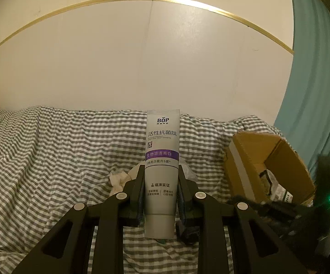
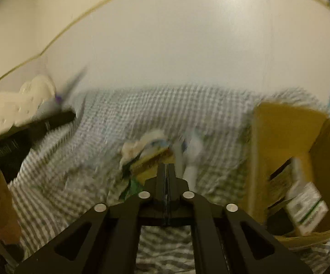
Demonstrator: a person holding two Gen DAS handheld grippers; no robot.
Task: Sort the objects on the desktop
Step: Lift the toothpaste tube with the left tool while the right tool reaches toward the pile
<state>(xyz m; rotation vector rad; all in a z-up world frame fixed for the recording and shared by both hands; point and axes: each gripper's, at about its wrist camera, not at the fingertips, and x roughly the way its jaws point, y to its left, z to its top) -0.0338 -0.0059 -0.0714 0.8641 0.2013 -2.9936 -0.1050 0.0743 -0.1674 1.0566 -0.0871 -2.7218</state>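
Checked cloth (image 1: 51,150): grey and white, rumpled, covering the surface from 9 o'clock to 3 o'clock in both views, with a pale wall behind it.
Crumpled scrap (image 1: 119,179): pale paper or cloth lying on the checked cloth at about 8 o'clock of the left claw's tips, partly hidden by the left finger.
Left gripper (image 1: 161,171): its two black fingers are closed narrowly on a toothpaste tube, pads pressing both sides of the lower body.
Toothpaste tube (image 1: 162,159): grey with a purple band, held upright off the cloth, cap at 6 o'clock, crimped end at 12 o'clock.
Cardboard box (image 1: 267,159): open, on the cloth at 3 o'clock of the tube, well apart from it, with printed packets inside.
Right gripper (image 2: 166,167): fingers nearly together, only a thin slit between them; no object can be made out in the slit.
Litter pile (image 2: 151,153): blurred papers and wrappers at 12 o'clock just beyond the right tips; contact cannot be told.
Carton in the box (image 2: 306,207): white with green print, at 4 o'clock of the right view.
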